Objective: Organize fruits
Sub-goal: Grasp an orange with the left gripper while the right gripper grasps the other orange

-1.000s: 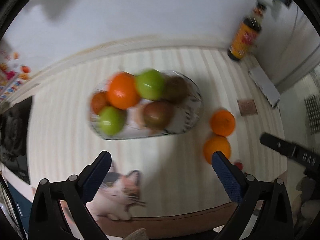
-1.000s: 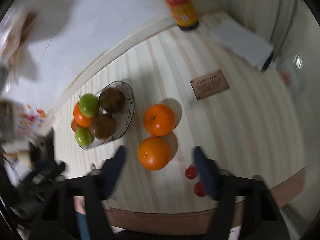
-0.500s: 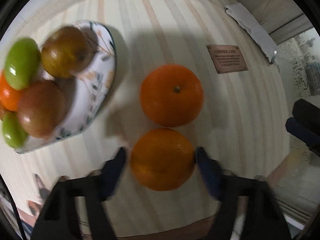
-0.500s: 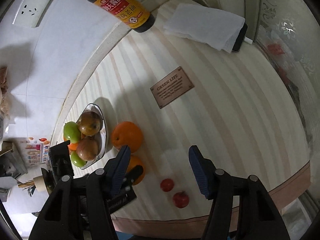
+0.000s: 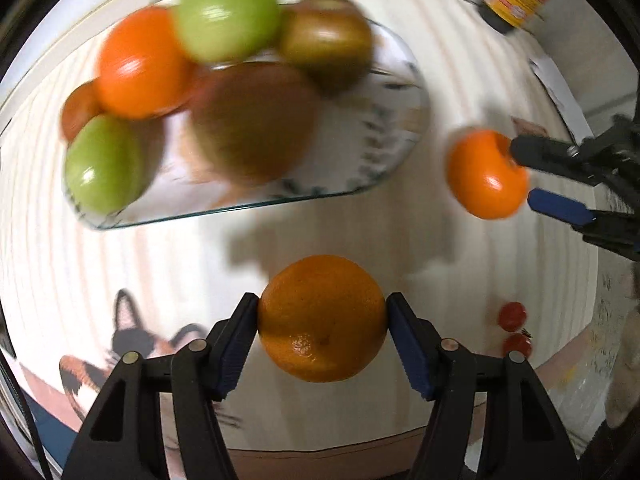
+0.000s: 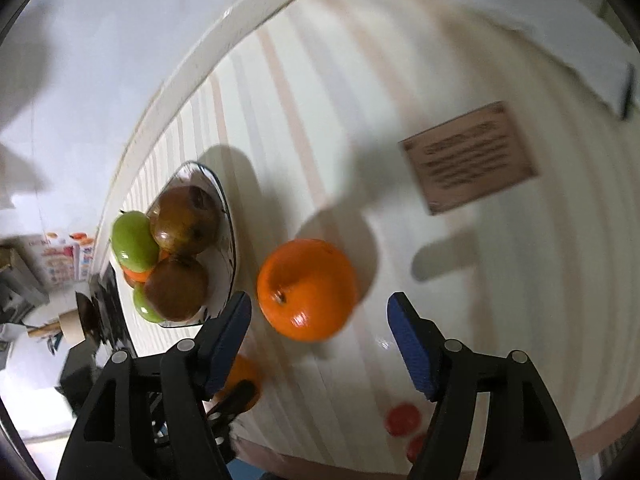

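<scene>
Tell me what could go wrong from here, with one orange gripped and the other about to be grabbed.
1. The bowl is already heaped with fruit; adding the held orange may start a roll-off.
2. The left tool pinches that orange only at its sides, so it might slip.
3. The right tool, open, could nudge the second orange into the bowl rim.

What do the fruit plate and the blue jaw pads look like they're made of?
The patterned oval fruit plate looks like glazed ceramic or printed glass: its thin rim glints greenish. The blue jaw pads look like matte ribbed rubber, pressed against the held orange.
</scene>
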Demonstrator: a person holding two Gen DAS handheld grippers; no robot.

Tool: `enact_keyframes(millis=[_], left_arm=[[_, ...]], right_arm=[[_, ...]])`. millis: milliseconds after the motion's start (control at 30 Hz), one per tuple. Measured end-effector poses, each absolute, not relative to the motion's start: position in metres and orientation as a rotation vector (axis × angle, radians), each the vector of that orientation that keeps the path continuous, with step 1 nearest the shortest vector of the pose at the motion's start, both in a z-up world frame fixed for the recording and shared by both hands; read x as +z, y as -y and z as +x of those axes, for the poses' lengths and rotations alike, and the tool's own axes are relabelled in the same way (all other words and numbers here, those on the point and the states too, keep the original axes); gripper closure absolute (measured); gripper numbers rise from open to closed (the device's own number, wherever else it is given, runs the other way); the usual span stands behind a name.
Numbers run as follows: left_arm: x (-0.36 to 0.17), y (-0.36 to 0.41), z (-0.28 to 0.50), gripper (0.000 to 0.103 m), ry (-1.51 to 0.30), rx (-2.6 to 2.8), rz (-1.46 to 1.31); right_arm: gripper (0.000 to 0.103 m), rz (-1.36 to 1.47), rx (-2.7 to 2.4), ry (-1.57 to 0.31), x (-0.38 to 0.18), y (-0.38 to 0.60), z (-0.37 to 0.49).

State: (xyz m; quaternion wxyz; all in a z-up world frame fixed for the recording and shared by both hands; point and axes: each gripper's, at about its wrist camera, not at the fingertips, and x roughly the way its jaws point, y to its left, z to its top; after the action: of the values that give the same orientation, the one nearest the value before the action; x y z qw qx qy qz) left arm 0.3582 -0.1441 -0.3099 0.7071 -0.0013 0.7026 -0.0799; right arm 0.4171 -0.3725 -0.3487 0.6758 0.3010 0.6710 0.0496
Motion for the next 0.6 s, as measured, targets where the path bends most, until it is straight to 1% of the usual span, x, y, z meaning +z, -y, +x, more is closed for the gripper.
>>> enact_keyframes(millis=[100,133,167,267,400,600], left_arm=[[-0.309,0.125,0.358,0.040,-1.557,-0.140,-0.044],[-0.308,0.118,0.358,0.040,-1.556,-0.126,-0.060],[-0.307,0.114,0.357,0.040,-1.555,-0.117,-0.068],[-0.305,0.099,0.355,0.040,-1.551,-0.094,-0.099],[-0.296,0.069,0.351,0.040,-1.541,-0.080,-0.124],[-0.275,0.029,0.346,0.040,-1.515,-0.061,-0.203]], right_arm=[[0.030,0.657,0.130,-1.525,-0.361,0.359,0.422],[0.037,0.644,0.131,-1.521,-0.363,0.356,0.423],[0.038,0.627,0.131,-1.511,-0.362,0.353,0.422],[0.038,0.564,0.126,-1.517,-0.359,0.346,0.418],[0.038,0.550,0.180,-1.515,-0.348,0.335,0.407],[0.038,0.543,0.246,-1.441,-0.323,0.300,0.423]])
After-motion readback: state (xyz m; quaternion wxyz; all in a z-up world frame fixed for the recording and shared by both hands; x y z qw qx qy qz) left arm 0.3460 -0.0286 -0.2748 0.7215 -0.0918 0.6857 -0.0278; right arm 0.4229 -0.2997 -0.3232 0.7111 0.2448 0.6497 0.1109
